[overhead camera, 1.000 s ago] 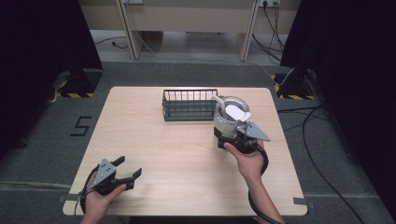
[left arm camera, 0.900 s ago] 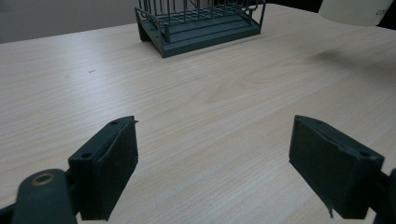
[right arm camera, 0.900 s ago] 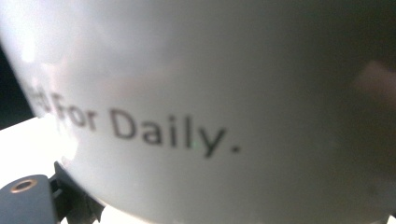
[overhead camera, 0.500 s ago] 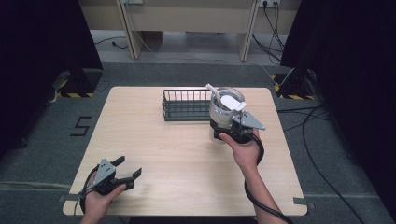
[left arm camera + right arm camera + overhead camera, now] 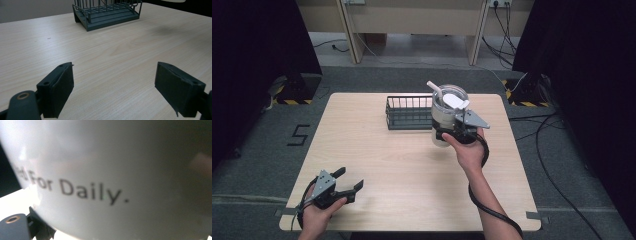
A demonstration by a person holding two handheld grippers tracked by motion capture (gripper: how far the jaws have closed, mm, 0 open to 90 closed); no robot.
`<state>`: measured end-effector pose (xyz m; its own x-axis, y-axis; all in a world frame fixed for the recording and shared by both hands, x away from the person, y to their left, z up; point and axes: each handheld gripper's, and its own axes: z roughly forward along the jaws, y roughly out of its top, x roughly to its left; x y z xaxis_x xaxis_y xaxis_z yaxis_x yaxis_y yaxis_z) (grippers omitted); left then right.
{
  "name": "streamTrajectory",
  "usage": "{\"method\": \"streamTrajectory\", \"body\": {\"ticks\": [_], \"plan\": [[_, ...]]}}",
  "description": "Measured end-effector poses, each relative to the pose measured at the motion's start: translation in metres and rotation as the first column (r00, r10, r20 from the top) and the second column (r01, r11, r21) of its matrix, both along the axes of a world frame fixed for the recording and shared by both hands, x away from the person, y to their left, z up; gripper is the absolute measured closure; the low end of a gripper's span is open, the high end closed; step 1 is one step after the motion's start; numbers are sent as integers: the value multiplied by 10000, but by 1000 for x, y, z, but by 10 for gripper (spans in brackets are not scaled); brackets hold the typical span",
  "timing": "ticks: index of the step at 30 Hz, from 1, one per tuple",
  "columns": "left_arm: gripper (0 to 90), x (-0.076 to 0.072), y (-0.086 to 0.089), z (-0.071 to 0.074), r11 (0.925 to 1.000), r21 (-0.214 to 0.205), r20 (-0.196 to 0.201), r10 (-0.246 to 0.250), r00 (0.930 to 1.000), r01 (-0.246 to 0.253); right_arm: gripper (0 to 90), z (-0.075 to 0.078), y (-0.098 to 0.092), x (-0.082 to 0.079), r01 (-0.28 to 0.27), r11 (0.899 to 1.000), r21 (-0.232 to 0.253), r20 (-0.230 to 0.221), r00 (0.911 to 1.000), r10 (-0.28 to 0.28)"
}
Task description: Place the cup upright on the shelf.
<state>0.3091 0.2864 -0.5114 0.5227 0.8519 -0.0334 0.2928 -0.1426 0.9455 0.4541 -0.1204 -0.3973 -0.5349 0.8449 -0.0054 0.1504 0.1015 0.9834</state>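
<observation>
Light wooden table (image 5: 377,165) on grey carpet (image 5: 257,165), black curtains (image 5: 252,45) flanking.

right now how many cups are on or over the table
1: a white cup with a straw, held by the right gripper beside the wire basket. The basket looks empty.

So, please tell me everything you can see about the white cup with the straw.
The white cup is a tall tumbler with a clear lid, a white straw leaning to the left and a white tab on top. Its smooth wall carries dark print ending in "For Daily." The right hand-held gripper clamps its lower part and holds it upright, seemingly lifted, beside the right end of the dark wire basket.
</observation>
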Motion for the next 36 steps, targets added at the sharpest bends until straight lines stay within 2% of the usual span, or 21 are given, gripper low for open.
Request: {"method": "streamTrajectory", "body": {"ticks": [20,36], "plan": [[151,0,1,0,10000,-57,-12,5,10000,-5,98,12,12,29,133,9999,-53,-72,9999,-134],[151,1,2,0,10000,-94,-14,-3,10000,3,98,31,24,52,175,9998,-83,62,9998,-174]]}}
